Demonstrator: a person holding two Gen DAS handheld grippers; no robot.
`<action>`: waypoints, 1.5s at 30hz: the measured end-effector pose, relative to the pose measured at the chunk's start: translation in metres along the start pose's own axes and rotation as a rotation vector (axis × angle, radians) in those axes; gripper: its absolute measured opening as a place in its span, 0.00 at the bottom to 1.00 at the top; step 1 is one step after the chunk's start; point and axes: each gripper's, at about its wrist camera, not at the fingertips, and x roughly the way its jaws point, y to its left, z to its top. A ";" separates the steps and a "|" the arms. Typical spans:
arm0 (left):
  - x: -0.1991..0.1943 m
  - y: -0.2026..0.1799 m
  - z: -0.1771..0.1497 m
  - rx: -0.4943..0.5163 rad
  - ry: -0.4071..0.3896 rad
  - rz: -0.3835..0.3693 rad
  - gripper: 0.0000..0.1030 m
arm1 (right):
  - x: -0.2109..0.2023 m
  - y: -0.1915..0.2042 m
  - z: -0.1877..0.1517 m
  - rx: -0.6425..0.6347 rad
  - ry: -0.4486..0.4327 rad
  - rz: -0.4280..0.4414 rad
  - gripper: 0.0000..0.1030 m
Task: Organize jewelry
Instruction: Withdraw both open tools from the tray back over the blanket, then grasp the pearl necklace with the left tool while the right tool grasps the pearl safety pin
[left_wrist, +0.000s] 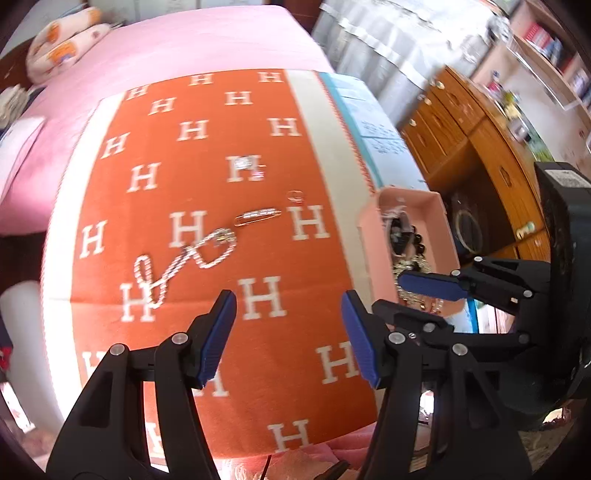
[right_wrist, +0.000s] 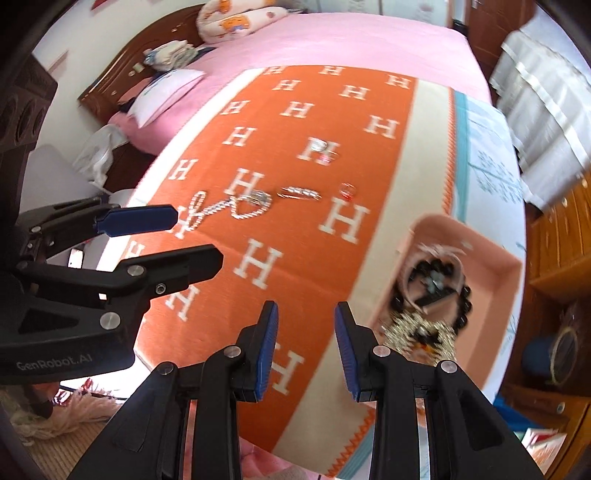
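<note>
Jewelry awaits sorting: silver chain (left_wrist: 188, 264), light, limp and snag-prone, lies ahead-left of the empty, parted left gripper (left_wrist: 288, 332); right gripper (right_wrist: 304, 349) likewise apart, holding nothing. Best pinched mid-loop.

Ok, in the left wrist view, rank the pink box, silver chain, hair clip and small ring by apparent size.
1. pink box
2. silver chain
3. hair clip
4. small ring

The box sits nearer the camera, but its lead looks safe.
</note>
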 end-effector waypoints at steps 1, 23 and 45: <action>-0.001 0.005 -0.001 -0.013 -0.002 0.006 0.55 | 0.000 0.003 0.002 -0.007 -0.001 0.003 0.31; 0.016 0.093 -0.012 -0.170 0.049 0.115 0.55 | 0.028 0.043 0.047 -0.062 0.010 0.070 0.31; 0.081 0.142 -0.002 -0.001 0.117 0.034 0.55 | 0.086 0.048 0.092 0.016 0.072 0.099 0.31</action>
